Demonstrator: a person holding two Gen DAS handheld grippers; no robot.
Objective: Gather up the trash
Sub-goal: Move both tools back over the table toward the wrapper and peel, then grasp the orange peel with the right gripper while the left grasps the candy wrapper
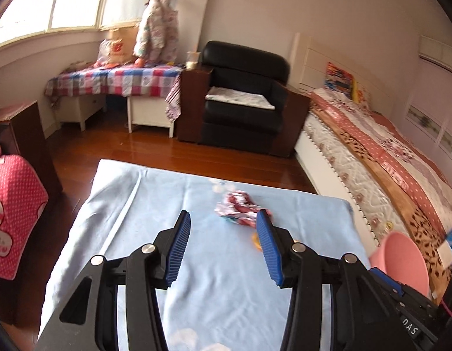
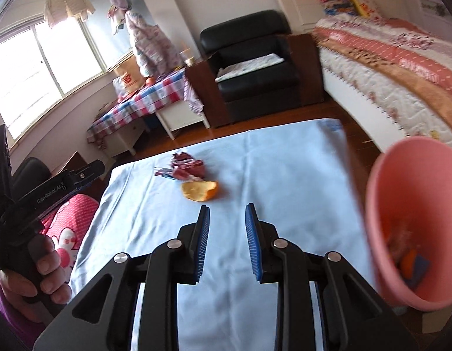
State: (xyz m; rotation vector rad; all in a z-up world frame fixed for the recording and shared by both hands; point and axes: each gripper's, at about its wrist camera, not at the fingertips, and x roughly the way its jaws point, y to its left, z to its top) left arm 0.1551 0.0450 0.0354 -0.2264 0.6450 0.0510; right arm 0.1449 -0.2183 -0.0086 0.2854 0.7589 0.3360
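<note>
A crumpled red and white wrapper lies on a light blue cloth over a table. My left gripper is open and empty, just short of the wrapper, its right finger partly covering it. An orange peel peeks out beside that finger. In the right wrist view the wrapper and the peel lie ahead of my right gripper, which is open and empty above the cloth. A pink bin with some trash inside stands at the right; its rim also shows in the left wrist view.
A black armchair stands beyond the table, a bed to the right, a checked-cloth bench under the window. A red dotted cushion sits at the left. The hand-held left gripper body shows at the left of the right wrist view.
</note>
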